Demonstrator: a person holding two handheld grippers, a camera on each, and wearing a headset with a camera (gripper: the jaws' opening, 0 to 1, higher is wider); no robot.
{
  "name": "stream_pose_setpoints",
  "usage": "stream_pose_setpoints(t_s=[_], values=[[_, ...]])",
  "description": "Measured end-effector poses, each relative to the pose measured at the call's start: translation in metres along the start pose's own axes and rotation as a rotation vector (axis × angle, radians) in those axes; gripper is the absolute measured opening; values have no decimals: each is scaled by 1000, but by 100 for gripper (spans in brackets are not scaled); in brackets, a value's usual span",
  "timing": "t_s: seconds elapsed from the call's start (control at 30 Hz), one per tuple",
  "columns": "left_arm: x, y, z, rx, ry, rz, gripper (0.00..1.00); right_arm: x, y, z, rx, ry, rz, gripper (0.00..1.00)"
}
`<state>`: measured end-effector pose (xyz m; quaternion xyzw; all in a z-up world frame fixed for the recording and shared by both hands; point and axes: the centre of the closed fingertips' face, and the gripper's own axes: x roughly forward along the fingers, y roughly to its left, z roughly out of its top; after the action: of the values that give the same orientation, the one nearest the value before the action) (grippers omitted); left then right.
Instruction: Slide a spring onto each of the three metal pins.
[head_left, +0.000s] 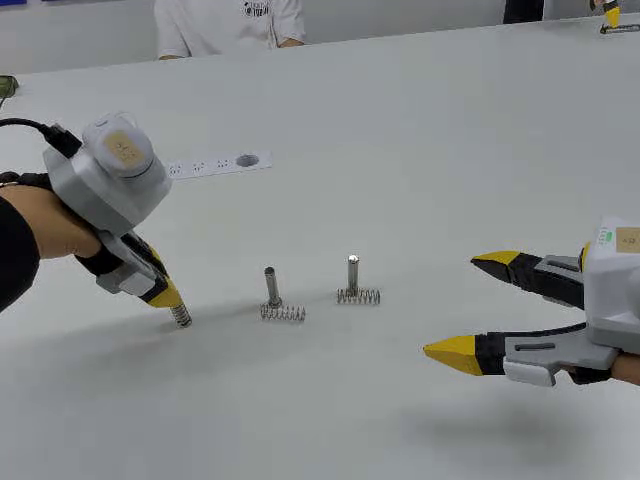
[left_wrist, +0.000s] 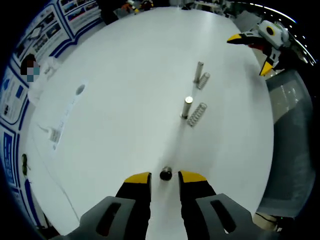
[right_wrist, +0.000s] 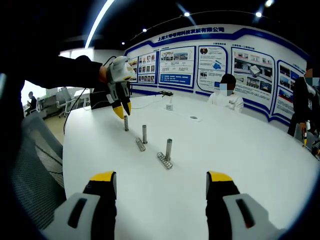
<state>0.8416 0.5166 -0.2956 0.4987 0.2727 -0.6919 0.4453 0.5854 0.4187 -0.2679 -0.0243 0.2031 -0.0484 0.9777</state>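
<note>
evidently the left gripper (head_left: 171, 299) hung tip-down over the end pin (head_left: 181, 316), which wore a spring. its jaws stood narrowly parted astride the top and touched nothing, i judged to steady the coil. the middle pin (head_left: 271, 284) and far pin (head_left: 353, 271) stood upright on the worktop (head_left: 420, 150), each with a loose spring (head_left: 283, 313) (head_left: 359, 296) at its foot. the right gripper (head_left: 452, 305) waited well aside, jaws spread wide, empty.

Two pins (head_left: 270, 284) upright – springs (head_left: 283, 313) lying at their feet; third spring (head_left: 181, 316) stands upright.
</note>
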Motion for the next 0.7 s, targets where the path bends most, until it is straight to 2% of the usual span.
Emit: stream_pose_setpoints(t_s=[0.4,0.7], values=[[-14,-1,13,7,-59,12,23,0,0,-1,-2,1,2,74],[-20,-10,26,40,-97,10,22,1,0,-2,-2,2,3,74]])
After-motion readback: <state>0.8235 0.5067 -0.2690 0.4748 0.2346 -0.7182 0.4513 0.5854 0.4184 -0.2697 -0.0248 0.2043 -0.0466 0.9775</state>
